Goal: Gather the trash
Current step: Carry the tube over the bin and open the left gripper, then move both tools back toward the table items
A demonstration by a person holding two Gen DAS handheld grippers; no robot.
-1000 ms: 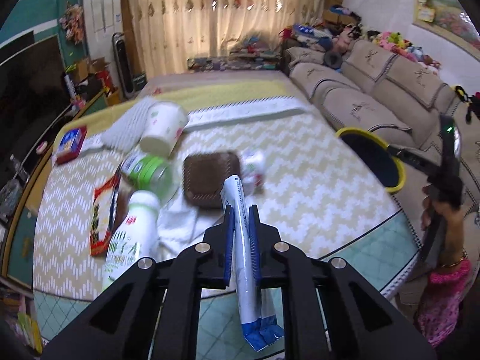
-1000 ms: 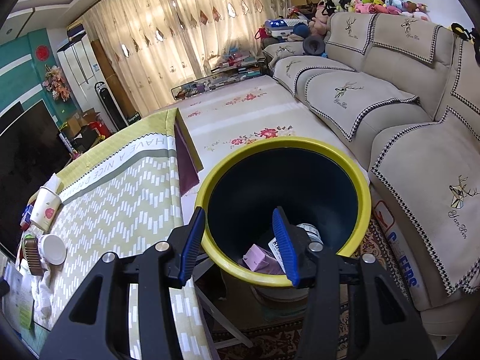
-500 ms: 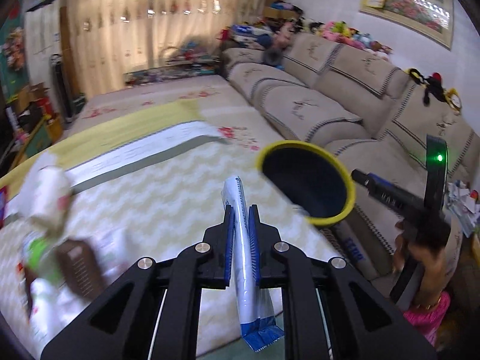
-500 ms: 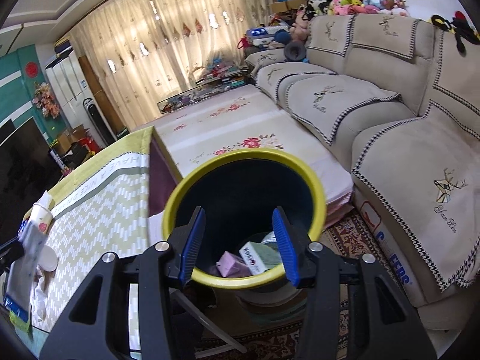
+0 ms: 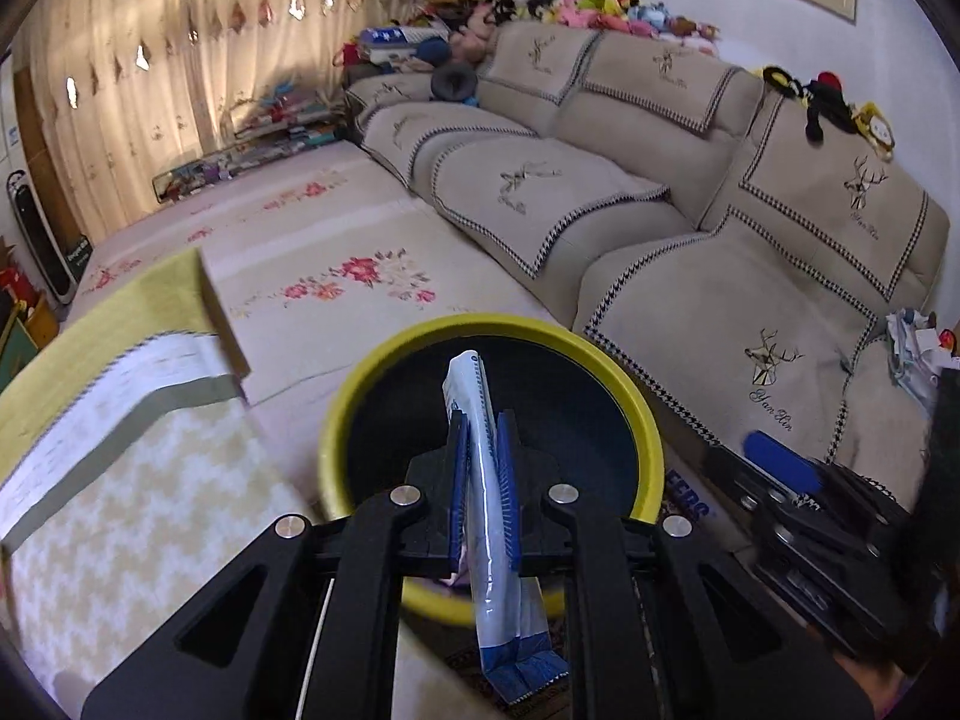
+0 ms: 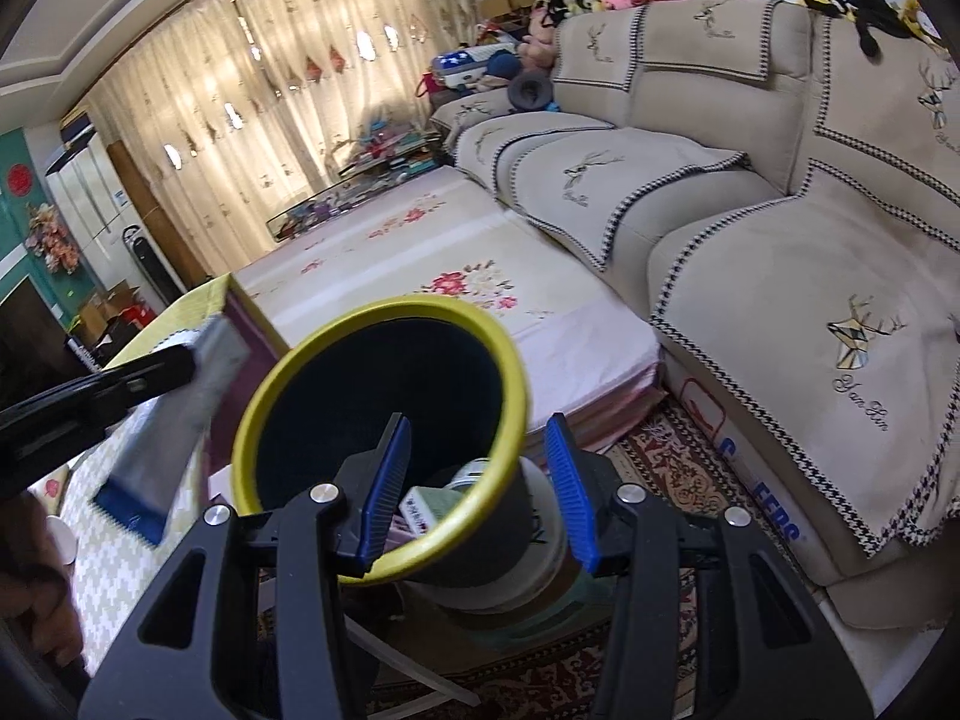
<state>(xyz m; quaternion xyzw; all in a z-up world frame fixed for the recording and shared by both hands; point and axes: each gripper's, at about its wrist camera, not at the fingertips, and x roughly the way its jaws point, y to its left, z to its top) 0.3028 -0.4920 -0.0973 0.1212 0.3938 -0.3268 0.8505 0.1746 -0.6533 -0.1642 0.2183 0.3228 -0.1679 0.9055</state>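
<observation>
My left gripper (image 5: pixel 482 426) is shut on a white and blue wrapper (image 5: pixel 480 396), holding it upright over the mouth of the yellow-rimmed black bin (image 5: pixel 645 420). In the right wrist view the bin (image 6: pixel 300 372) tilts toward me, with small boxes and a cup inside (image 6: pixel 438 504). My right gripper (image 6: pixel 474 474) is open, its jaws on either side of the bin's near rim, one inside and one outside. The left gripper and the wrapper (image 6: pixel 162 420) show at the left of that view, beside the bin.
A beige sofa (image 5: pixel 690 240) runs along the right. A low floral-covered platform (image 5: pixel 312 264) lies beyond the bin. The table with a green zigzag cloth (image 5: pixel 120 480) is at the left. A patterned rug (image 6: pixel 672 468) covers the floor.
My left gripper has swung right from the table, carrying the wrapper to above the bin. The bin has tilted toward the left in the right wrist view.
</observation>
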